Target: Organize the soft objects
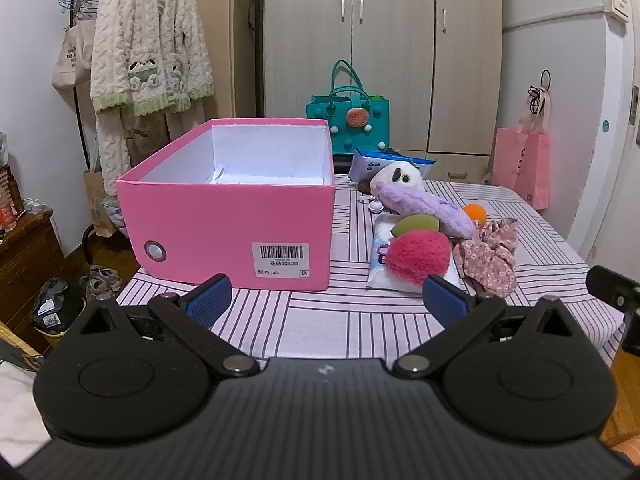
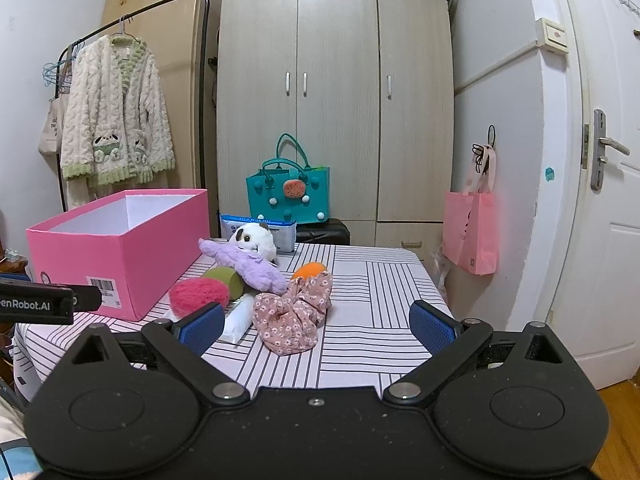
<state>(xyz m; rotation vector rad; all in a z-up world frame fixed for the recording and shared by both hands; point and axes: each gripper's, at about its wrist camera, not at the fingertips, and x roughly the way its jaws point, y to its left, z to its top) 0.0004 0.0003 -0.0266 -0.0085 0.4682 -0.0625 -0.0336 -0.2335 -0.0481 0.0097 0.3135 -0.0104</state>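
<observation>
An open, empty pink box stands on the left of the striped table. Right of it lies a heap: a red fluffy ball with a green leaf, a purple-and-white panda plush, an orange ball, a pink floral cloth and a white tissue pack. My left gripper is open near the table's front edge, facing the box. My right gripper is open, just short of the floral cloth.
A blue-white wipes pack lies at the table's back. A teal bag stands behind it before the wardrobe. A pink bag hangs at right. A fluffy robe hangs at left.
</observation>
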